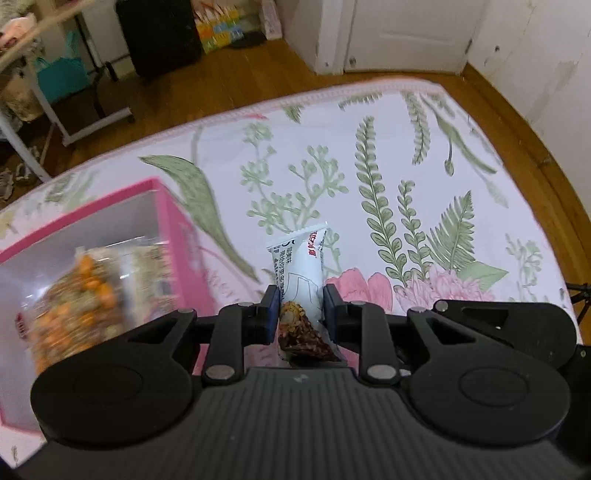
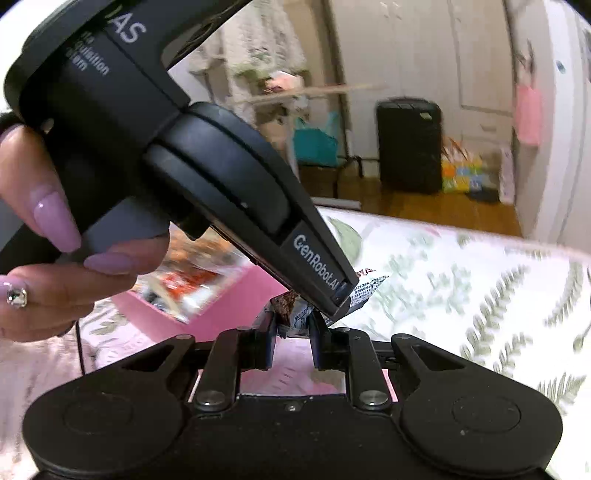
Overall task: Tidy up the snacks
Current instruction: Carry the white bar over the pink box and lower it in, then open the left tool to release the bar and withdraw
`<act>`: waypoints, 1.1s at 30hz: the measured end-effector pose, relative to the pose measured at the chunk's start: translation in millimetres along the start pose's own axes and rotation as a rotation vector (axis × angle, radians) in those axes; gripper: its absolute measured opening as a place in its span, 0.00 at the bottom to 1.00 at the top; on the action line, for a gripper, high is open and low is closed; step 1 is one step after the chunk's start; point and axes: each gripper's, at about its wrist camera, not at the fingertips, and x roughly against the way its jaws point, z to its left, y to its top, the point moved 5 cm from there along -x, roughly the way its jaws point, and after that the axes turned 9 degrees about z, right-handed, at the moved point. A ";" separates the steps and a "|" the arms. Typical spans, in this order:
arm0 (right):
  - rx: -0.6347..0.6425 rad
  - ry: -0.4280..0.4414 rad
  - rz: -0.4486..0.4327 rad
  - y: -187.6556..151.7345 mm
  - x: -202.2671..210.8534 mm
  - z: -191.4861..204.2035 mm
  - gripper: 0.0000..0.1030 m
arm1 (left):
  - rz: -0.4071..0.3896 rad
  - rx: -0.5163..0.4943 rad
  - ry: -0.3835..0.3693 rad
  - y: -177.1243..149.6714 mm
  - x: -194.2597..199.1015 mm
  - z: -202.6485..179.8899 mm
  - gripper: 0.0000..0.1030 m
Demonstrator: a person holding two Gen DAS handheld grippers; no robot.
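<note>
My left gripper [image 1: 301, 295] is shut on a white snack bar [image 1: 299, 258] printed with a brown nut bar, and it hangs above the floral bedspread [image 1: 406, 147]. To its left stands a pink box [image 1: 173, 236] with snack bags [image 1: 77, 295] inside. In the right wrist view my right gripper [image 2: 293, 321] is shut, its tips pinching a brown-and-white wrapper end [image 2: 286, 302]. The left gripper [image 2: 341, 295] crosses just above it, with a white wrapper end [image 2: 369, 288] sticking out past its tip. I cannot tell whether both hold the same bar.
A hand [image 2: 55, 258] holds the left gripper's handle. The pink box [image 2: 236, 295] sits behind the right fingers. Past the bed's edge lie a wooden floor [image 1: 221, 81], a black appliance [image 2: 408, 144], a white door [image 1: 406, 33] and a rolling table [image 1: 55, 110].
</note>
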 end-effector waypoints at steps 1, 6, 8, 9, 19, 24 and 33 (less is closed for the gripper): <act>0.026 0.004 -0.010 3.7 4.3 8.0 0.21 | -0.015 0.009 0.003 -5.9 10.4 5.6 0.23; 0.136 0.039 -0.063 20.7 15.4 49.6 0.21 | -0.076 0.055 0.032 -27.5 55.4 38.8 0.23; 0.166 0.061 -0.080 26.7 15.7 58.8 0.21 | -0.094 0.090 0.029 -33.2 66.9 55.6 0.23; 0.182 0.071 -0.088 29.9 14.1 63.4 0.21 | -0.103 0.111 0.024 -35.6 71.3 64.1 0.23; 0.322 0.042 -0.027 38.9 -15.8 88.3 0.21 | -0.154 0.247 -0.019 -44.1 52.1 113.6 0.24; 0.357 -0.097 0.037 38.0 -35.7 87.7 0.22 | -0.156 0.313 -0.086 -43.6 33.1 125.2 0.29; 0.109 -0.068 0.067 15.9 -14.3 58.1 0.31 | -0.163 0.303 -0.110 -74.7 33.8 120.1 0.29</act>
